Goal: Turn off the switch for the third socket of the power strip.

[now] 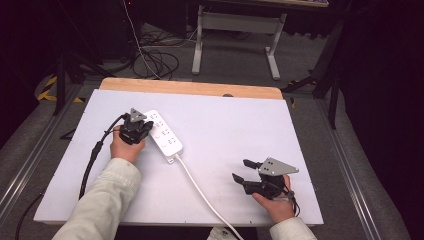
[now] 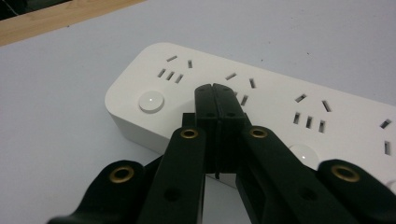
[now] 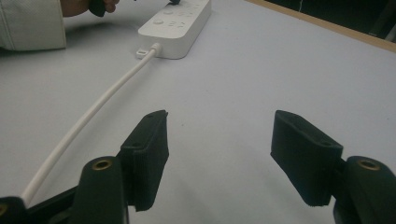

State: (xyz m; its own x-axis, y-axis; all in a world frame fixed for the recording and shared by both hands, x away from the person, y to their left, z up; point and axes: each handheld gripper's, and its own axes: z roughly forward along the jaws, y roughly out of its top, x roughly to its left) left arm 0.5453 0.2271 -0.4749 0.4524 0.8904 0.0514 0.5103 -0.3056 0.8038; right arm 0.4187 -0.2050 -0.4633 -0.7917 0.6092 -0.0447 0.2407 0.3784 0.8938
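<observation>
Hovering centre-frame over the power strip (image 2: 261,100), the left gripper (image 2: 215,88), jaws pressed together, seems aimed at a switch; the right gripper (image 3: 219,140) waits spread.

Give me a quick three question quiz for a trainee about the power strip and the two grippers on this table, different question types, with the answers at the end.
1. True or false: the left gripper has its jaws closed together, with nothing between them, over the power strip.
2. Multiple choice: the right gripper is
A. shut on the cable
B. open over the bare white table, away from the strip
C. pressing a round button
3. Fill in the word: the white cable leaves the end of the strip that lies ____ to the person.

Key
1. True; whether the tips touch the strip cannot be told.
2. B
3. Nearest; from there it runs off the near edge of the table.
</observation>
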